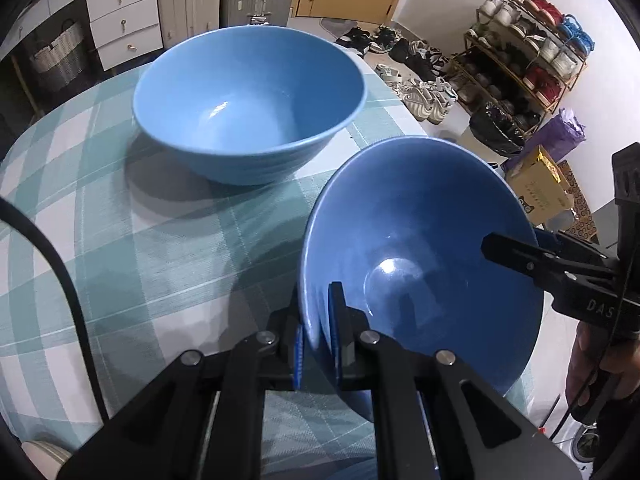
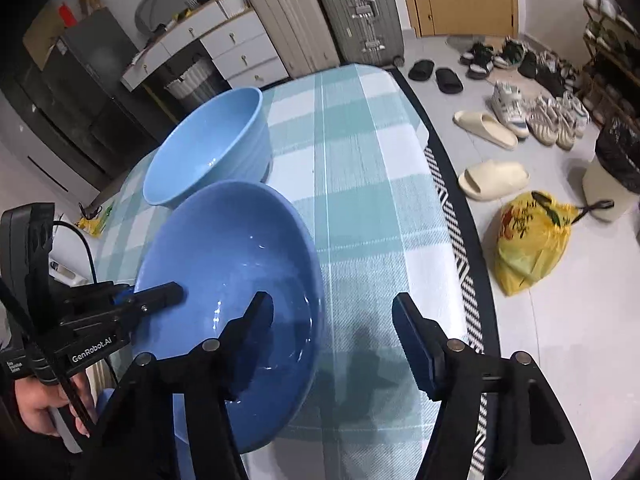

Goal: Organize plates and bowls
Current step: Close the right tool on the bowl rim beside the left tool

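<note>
The left claw (image 1: 320, 344) is clamped on the near rim of the darker blue bowl (image 1: 420, 264), one pad inside the wall and one outside, so the bowl hangs tilted from that single pinch. The right claw (image 2: 332, 320) stands partly open around the opposite rim: its left finger (image 2: 256, 320) sits inside the bowl, the other over the checked cloth, and the pads do not appear to press on the rim, so it holds nothing.

The step in hand looks like carrying this bowl to nest it in the lighter blue bowl (image 1: 248, 100), which stands upright on the table (image 1: 120, 220) just beyond. To do it well, keep the pinch deep on the rim, since a glazed wall may slip. Level the bowl before lowering, centre it over the lighter one, and set it down gently so the rims do not knock.
</note>
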`<state>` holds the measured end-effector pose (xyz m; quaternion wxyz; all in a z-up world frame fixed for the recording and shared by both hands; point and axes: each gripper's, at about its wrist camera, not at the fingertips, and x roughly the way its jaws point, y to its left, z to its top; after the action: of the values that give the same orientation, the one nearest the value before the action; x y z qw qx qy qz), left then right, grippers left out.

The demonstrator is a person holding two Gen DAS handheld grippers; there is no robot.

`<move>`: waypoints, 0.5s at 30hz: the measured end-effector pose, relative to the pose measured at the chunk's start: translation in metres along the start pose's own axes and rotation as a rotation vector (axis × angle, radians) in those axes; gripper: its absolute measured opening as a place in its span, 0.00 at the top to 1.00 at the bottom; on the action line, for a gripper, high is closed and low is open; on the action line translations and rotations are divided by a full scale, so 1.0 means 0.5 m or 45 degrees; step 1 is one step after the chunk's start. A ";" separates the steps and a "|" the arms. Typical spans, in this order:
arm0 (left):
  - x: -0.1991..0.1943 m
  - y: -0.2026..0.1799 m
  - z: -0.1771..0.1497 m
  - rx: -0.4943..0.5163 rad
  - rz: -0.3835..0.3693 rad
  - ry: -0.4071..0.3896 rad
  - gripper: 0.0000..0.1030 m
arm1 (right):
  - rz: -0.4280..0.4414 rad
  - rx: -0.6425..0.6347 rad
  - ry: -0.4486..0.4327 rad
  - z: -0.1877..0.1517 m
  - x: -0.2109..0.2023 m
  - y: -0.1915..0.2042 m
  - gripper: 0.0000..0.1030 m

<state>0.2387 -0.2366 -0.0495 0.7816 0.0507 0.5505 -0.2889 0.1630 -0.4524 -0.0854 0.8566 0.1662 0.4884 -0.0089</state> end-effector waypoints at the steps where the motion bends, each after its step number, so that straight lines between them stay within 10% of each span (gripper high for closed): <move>1: -0.003 0.001 0.000 -0.001 0.001 -0.003 0.92 | 0.001 -0.008 0.005 0.000 0.001 0.004 0.47; 15: -0.018 0.014 -0.012 0.002 0.032 -0.013 0.92 | -0.007 -0.078 0.129 -0.013 0.056 0.057 0.86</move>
<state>0.2354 -0.2247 -0.0455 0.7880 0.0566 0.5455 -0.2798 0.1772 -0.4195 -0.1043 0.8354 0.1389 0.5317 0.0121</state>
